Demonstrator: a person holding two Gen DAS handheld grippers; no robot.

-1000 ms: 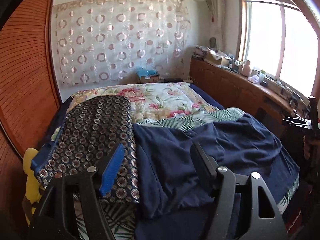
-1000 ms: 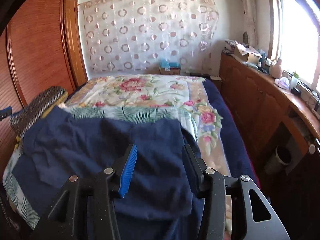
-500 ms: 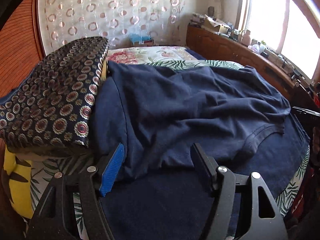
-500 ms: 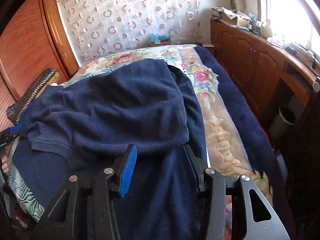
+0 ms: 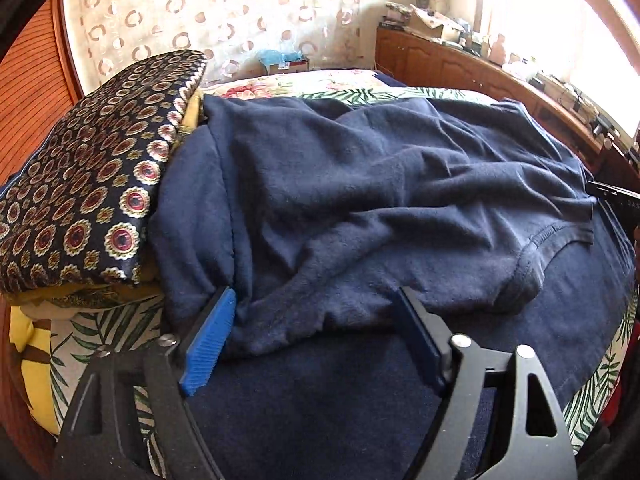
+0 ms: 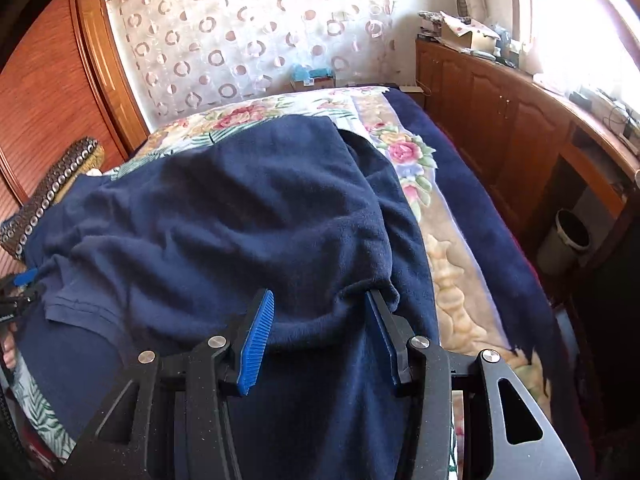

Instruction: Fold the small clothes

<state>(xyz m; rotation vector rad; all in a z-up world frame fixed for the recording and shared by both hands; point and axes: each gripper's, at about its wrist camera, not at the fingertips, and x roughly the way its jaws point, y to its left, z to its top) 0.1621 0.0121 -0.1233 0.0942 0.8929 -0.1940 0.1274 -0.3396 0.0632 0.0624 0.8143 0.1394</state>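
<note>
On the bed the navy shirt lies rumpled; my left gripper and right gripper gape at its hem; I might pinch the blanket too.

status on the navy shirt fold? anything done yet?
Done: nothing folded. The navy shirt lies rumpled and spread on the bed, beside the patterned cushion.
In hand: left gripper and right gripper are both open, each at the shirt's near edge, fabric between the fingers but not pinched.
Left: grip, flatten, make every fold.
</note>
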